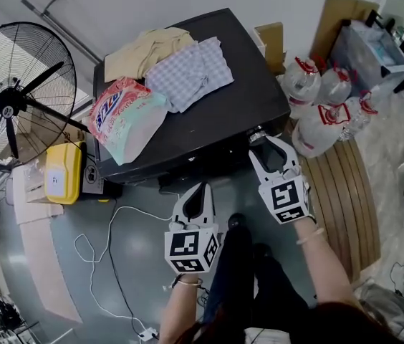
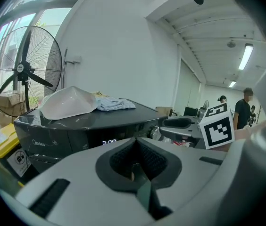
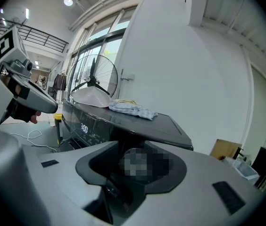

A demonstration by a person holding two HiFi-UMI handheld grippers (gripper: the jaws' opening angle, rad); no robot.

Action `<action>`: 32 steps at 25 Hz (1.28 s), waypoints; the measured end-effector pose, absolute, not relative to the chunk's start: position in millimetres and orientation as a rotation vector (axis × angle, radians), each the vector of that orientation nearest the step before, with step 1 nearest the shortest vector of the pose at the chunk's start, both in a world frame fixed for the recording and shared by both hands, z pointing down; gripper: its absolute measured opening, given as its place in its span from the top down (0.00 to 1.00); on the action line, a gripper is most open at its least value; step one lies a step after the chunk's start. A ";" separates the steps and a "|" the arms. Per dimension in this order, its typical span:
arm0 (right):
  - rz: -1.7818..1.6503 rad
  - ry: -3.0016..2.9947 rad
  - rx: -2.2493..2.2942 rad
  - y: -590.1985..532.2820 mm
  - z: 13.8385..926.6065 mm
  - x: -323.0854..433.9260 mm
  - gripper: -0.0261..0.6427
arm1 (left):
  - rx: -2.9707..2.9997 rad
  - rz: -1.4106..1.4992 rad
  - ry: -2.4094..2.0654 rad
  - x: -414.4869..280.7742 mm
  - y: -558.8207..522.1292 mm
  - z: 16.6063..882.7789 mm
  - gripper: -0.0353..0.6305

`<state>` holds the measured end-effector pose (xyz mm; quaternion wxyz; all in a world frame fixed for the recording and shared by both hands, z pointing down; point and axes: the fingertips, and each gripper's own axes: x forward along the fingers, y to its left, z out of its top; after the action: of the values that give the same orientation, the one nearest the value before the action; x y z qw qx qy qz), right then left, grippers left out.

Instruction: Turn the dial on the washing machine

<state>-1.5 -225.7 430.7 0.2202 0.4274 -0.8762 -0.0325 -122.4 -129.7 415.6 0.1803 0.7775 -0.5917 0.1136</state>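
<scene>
Head view: dial juts level off washing machine front.

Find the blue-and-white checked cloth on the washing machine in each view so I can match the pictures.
Head view: the blue-and-white checked cloth lies upper centre, on top of the black washing machine.
Left gripper view: the cloth sits just left of centre, on the machine's top.
Right gripper view: the cloth sits at centre, on the machine's top.
Shared landmark: the black pedestal fan.
</scene>
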 end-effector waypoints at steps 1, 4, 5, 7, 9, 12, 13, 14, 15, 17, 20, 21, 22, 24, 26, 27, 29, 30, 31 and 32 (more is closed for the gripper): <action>-0.096 -2.420 1.185 -226.1 433.3 -1.7 0.69 | 2.194 0.322 -1.674 -123.6 -128.2 418.8 0.92; -0.105 -2.406 1.194 -227.3 443.1 -0.8 0.66 | 2.192 0.329 -1.667 -124.1 -122.9 430.4 0.92; -0.102 -2.402 1.198 -228.5 446.7 -0.2 0.65 | 2.194 0.332 -1.660 -123.1 -121.6 434.8 0.92; -0.086 -2.398 1.212 -231.2 453.7 0.8 0.64 | 2.194 0.338 -1.647 -121.6 -119.5 443.6 0.92; -0.073 -2.391 1.229 -234.5 460.3 1.5 0.61 | 2.189 0.346 -1.638 -120.8 -118.6 452.8 0.92; -0.079 -2.377 1.265 -241.4 466.6 3.3 0.58 | 2.186 0.356 -1.629 -120.2 -121.4 464.9 0.92; -0.085 -2.372 1.279 -244.1 467.8 4.2 0.58 | 2.188 0.358 -1.627 -120.2 -123.7 468.0 0.92; -0.088 -2.366 1.290 -246.7 469.7 5.1 0.57 | 2.190 0.359 -1.625 -120.4 -126.4 470.8 0.92; -0.086 -2.360 1.296 -248.9 472.4 5.9 0.57 | 2.192 0.360 -1.624 -120.6 -129.4 473.2 0.92; -0.083 -2.358 1.297 -251.6 478.0 6.5 0.55 | 2.198 0.362 -1.624 -121.1 -135.3 477.0 0.92; -0.100 -2.362 1.299 -253.6 481.0 6.5 0.54 | 2.205 0.357 -1.631 -123.2 -144.1 480.3 0.92; -0.106 -2.361 1.303 -253.9 481.2 6.5 0.54 | 2.206 0.355 -1.635 -124.2 -146.4 481.3 0.92; -0.107 -2.361 1.309 -253.9 481.3 6.6 0.53 | 2.206 0.353 -1.638 -125.0 -148.1 482.3 0.92; -0.088 -2.370 1.328 -253.8 481.4 7.3 0.54 | 2.207 0.349 -1.643 -125.5 -150.5 484.5 0.92; -0.038 -2.392 1.356 -253.9 481.2 8.4 0.54 | 2.209 0.343 -1.645 -124.5 -151.7 486.8 0.92; -0.009 -2.403 1.370 -253.9 481.0 9.0 0.54 | 2.210 0.341 -1.644 -123.6 -151.7 488.1 0.92; 0.046 -2.425 1.393 -254.0 480.7 10.2 0.54 | 2.211 0.337 -1.639 -121.2 -150.9 491.1 0.92; 0.075 -2.435 1.405 -254.0 481.1 11.0 0.54 | 2.211 0.336 -1.637 -120.1 -150.2 492.9 0.92; 0.103 -2.445 1.417 -254.0 481.9 12.2 0.54 | 2.209 0.335 -1.634 -119.0 -149.4 494.9 0.92; 0.130 -2.454 1.429 -253.9 483.0 13.8 0.54 | 2.207 0.334 -1.631 -118.0 -148.4 497.0 0.92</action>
<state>13.8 -253.9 483.0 0.1487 0.4971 -0.8536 0.0453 -118.0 -148.4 497.0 0.1875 0.7842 -0.5794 0.1186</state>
